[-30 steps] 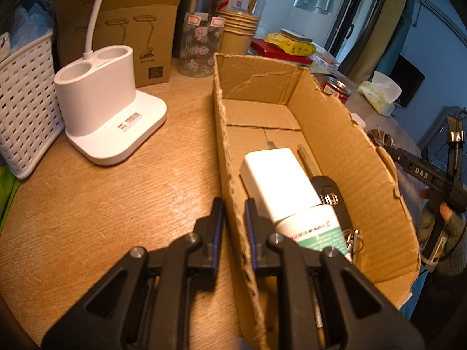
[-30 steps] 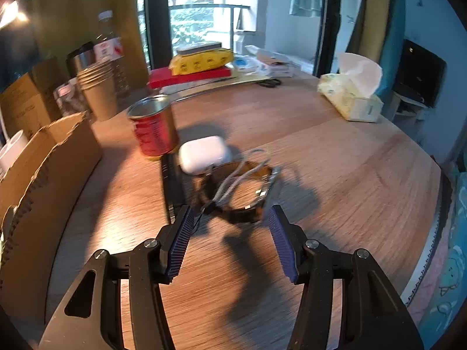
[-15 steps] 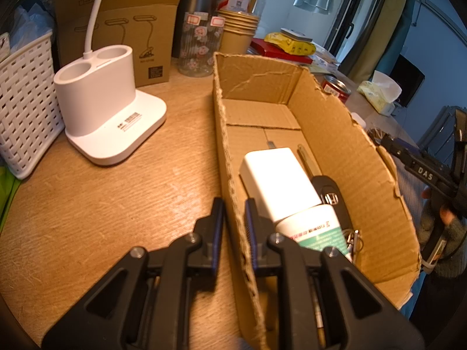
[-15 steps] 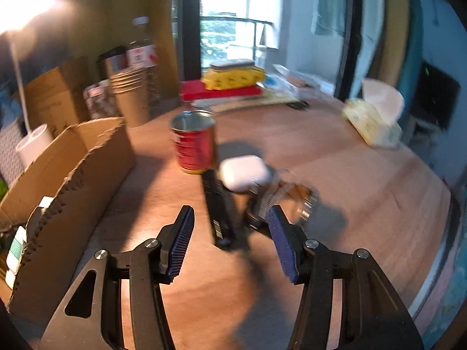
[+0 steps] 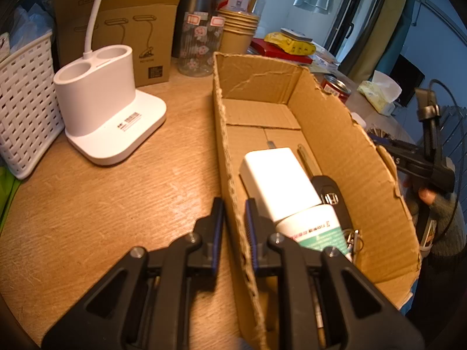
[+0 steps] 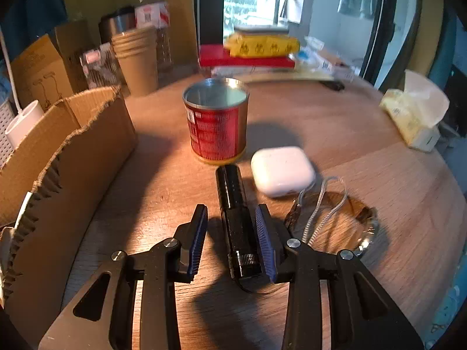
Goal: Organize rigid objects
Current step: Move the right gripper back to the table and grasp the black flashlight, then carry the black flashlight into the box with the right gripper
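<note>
The cardboard box (image 5: 335, 145) is clamped at its near wall by the left gripper (image 5: 235, 227). On the counter (image 6: 364, 151) lies the black flashlight (image 6: 236, 218) (hard, smooth, may roll); the right gripper (image 6: 232, 242) jaws are closing around its middle.

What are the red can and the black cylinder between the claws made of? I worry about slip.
Red can: looks like tin-plated metal, shiny bare rim, printed label. Black cylinder: seemingly glossy anodised metal or hard plastic, with ridged bands; which one is unclear.

Car key (image 5: 331, 194) partly under bottle (image 5: 316, 227)
</note>
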Tool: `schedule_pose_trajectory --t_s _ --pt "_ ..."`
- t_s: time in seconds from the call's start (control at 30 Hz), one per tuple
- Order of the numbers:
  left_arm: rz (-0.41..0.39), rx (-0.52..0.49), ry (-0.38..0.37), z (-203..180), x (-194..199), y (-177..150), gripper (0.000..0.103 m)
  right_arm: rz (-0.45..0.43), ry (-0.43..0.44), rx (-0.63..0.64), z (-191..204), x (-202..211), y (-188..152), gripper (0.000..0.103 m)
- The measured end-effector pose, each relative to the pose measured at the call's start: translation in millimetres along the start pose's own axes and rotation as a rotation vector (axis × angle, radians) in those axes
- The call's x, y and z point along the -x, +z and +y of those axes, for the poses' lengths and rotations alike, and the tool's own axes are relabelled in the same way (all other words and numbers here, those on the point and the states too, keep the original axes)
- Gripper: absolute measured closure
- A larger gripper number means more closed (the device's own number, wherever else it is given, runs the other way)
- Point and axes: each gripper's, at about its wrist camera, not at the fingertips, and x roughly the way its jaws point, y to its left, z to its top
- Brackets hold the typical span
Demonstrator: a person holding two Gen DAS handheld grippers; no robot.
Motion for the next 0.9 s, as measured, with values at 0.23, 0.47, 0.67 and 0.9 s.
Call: schedule_pose_trajectory --t_s 0.23,0.47,0.67,0.9 --pt "0.000 0.000 -0.001 0 0 0 0.087 0.008 0.005 0.001 2 -3 -1 0.081" --pt "0.000 0.000 0.000 0 0 0 0.087 -0.061 -0.005 0.004 12 25 -2 0.081" --pt "0.000 0.000 0.000 0 0 0 0.087 -0.179 0.017 0.038 39 80 3 0.081" --pt "0.000 0.000 0.000 0 0 0 0.087 -0.297 0.078 0.111 78 139 12 0.081"
